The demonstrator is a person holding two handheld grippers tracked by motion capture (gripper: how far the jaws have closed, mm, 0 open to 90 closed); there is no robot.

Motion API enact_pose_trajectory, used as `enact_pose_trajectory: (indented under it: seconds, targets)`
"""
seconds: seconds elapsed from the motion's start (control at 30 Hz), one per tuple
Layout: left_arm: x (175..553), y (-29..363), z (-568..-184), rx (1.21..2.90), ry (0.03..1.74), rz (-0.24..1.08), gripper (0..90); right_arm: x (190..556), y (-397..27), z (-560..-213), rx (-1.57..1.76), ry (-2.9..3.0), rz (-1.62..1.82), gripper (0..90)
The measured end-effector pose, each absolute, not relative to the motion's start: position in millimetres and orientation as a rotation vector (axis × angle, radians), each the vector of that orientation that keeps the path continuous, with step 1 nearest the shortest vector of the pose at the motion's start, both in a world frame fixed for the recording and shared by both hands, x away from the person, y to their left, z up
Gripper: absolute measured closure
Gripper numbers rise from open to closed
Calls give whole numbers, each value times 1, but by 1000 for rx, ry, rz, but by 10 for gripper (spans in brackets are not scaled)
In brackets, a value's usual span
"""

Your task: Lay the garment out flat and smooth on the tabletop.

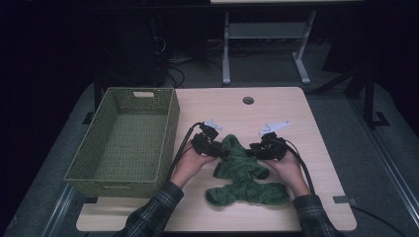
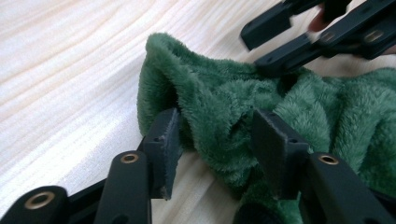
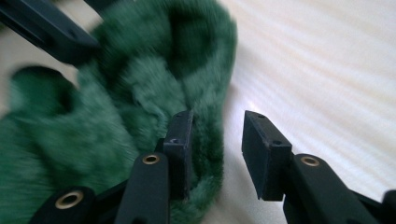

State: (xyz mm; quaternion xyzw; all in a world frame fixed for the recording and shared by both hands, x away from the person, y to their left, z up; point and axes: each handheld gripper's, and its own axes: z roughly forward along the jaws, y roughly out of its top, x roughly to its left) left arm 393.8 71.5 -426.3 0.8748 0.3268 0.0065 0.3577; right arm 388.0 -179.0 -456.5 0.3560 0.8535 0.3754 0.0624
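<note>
**Loose hold on green fleece, mid-counter**

Lying rumpled on the pale wooden counter (image 1: 296, 113), just right of the woven basket (image 1: 84, 165): a green plush cloth (image 1: 242, 173), bunched high at its far end and spread into lobes nearer the person. Flanked on both sides by the claws.

Left claw (image 2: 217, 140): parted, a fold of fleece sitting between the two pads, one pad seemingly brushing the pile and the other against the fold, but not visibly pinching it. Right claw (image 3: 217, 140): parted too, one pad pressed into the cloth's edge, the other over bare wood with nothing between.

Likely troubles from here (judgement only):
- Closing the left claw on too thin a tuft, then losing it on the lift, fleece being slippery and springy.
- Closing the right claw as placed and catching nothing but air, or only the outermost fringe.
- Pulling unevenly, one side gripped and the other not, dragging the heap sideways instead of spreading it.
- Claw tips meeting each other over the bunched far end, both pointing inward and close together.

Round about: basket standing empty, its near wall tall enough to snag a low-carried cloth. Small round grommet hole (image 1: 248, 100) toward the far edge, well apart. Dark floor and a desk frame (image 1: 267, 44) beyond.
</note>
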Motion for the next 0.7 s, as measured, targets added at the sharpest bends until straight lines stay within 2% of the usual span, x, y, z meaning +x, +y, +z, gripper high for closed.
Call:
enact_pose_trajectory:
  seconds: [0.17, 0.3, 0.37, 0.7]
  targets:
    - [394, 69, -438, 2297, 842, -21, 595, 388, -176, -468, 1086, 2611, 1104, 694]
    - [392, 68, -440, 2323, 802, -2, 802, 385, -174, -467, 1060, 2629, 1073, 840]
    - [391, 68, -438, 2328, 789, 16, 857, 384, -174, -466, 1066, 2623, 1070, 859]
    - [389, 63, -406, 2253, 714, 187, 865, 371, -205, -423, 1030, 2404, 1207, 869]
